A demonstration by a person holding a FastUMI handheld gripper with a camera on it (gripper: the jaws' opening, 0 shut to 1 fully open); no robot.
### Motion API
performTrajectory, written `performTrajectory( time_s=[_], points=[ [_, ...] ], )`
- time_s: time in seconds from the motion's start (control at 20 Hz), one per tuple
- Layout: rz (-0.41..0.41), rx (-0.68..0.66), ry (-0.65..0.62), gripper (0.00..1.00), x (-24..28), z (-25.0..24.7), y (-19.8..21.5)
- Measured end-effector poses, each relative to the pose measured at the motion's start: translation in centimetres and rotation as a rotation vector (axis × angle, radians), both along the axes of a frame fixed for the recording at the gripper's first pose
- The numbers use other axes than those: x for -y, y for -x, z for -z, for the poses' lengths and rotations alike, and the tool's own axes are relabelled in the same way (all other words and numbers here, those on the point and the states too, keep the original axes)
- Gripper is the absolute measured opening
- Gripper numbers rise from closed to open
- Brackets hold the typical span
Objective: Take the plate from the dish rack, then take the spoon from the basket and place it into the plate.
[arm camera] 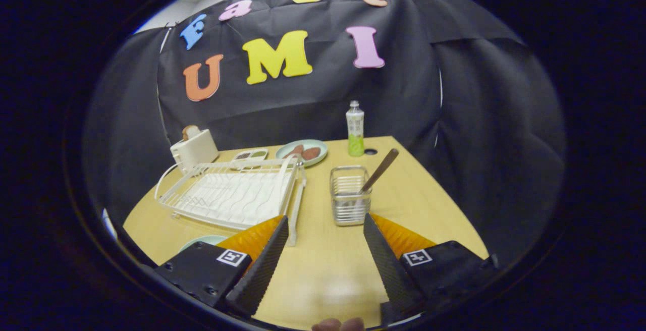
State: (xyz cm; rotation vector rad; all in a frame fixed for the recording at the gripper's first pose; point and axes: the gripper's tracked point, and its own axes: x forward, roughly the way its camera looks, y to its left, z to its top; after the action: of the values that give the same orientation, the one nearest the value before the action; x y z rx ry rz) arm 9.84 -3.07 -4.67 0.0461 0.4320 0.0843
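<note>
Tongs [325,222]: standing wide open above the counter [323,270], the two fingers well apart, nothing lying between them and nothing touching them. Bare counter top is showing in the gap.

Basket [350,196]: a small wire basket standing upright just ahead of the right finger, near its tip but apart from it.

Spoon [379,170]: sitting in the basket, its brownish handle leaning out over the rim, tilting up and away to the right. Its bowl end is resting down inside the basket and cannot be made out clearly through the wires.

Dish rack [229,192]: a white wire rack lying beyond the left finger, to the left of the basket, with its slots showing bare.

Plate [204,240]: a pale green plate lying on the counter just in front of the rack, mostly hidden behind the left finger; only an edge is showing.

Toaster [194,148]: a cream toaster standing behind the rack, with a slice of bread poking out of the top.

Second plate [303,152]: sitting beyond the rack, carrying brownish food.

Small tray [251,155]: lying beside that second plate, on its left.

Bottle [355,129]: standing upright at the far edge of the counter, beyond the basket.
</note>
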Motion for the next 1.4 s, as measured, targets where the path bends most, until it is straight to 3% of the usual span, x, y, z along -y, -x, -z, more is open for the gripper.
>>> performTrajectory(
  time_s=[0.35, 0.75, 1.1, 1.15, 1.4],
  points=[
    [0.085, 0.201, 0.054, 0.99, 6.0, -2.1, -3.2],
    [0.092, 0.174, -0.054, 1.0, 7.9, 1.3, -10.1],
    [0.063, 0.167, -0.069, 0.99, 6.2, 1.9, -13.6],
    [0.055, 0.163, -0.062, 0.97, 5.8, 2.1, -14.4],
    [0.047, 0.134, -0.084, 0.68, 4.8, 3.0, -15.8]
  ],
)
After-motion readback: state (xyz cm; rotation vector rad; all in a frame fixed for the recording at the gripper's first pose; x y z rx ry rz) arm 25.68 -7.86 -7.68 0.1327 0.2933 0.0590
